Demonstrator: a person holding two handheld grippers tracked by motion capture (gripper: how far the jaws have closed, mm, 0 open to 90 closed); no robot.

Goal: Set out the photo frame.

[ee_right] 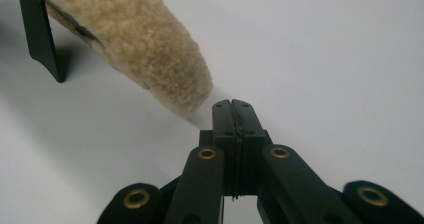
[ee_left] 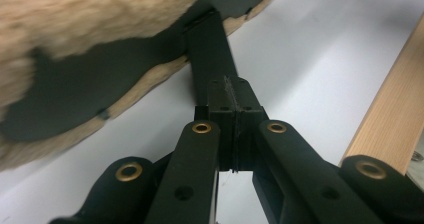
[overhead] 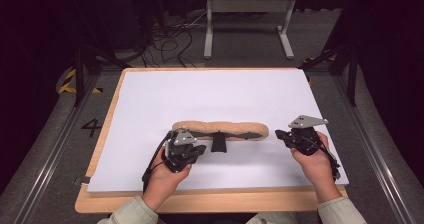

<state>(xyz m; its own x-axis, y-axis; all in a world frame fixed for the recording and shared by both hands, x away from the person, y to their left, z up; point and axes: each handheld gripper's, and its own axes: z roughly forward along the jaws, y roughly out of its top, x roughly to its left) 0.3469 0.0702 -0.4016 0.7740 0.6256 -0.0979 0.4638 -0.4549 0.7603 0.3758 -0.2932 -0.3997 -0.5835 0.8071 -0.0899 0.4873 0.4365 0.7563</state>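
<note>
A long tan fleece pad (overhead: 220,129) with a black backing (ee_left: 75,94) lies across the white board (overhead: 215,94). A black strap tab (overhead: 218,143) sticks out from its near side. My left gripper (overhead: 200,149) sits at the pad's left end, jaws shut with nothing between them. In the left gripper view its tips (ee_left: 232,91) lie right at the strap tab (ee_left: 210,49). My right gripper (overhead: 278,133) is shut too, just off the pad's right end. In the right gripper view its tips (ee_right: 232,106) stand a little short of the fleece end (ee_right: 165,69), apart from it.
The white board rests on a wooden table whose edge (ee_left: 390,114) shows close to my left gripper. Beyond the table, on the floor, stand a grey metal frame (overhead: 247,14) and loose cables (overhead: 170,39). Dark rails run along both sides.
</note>
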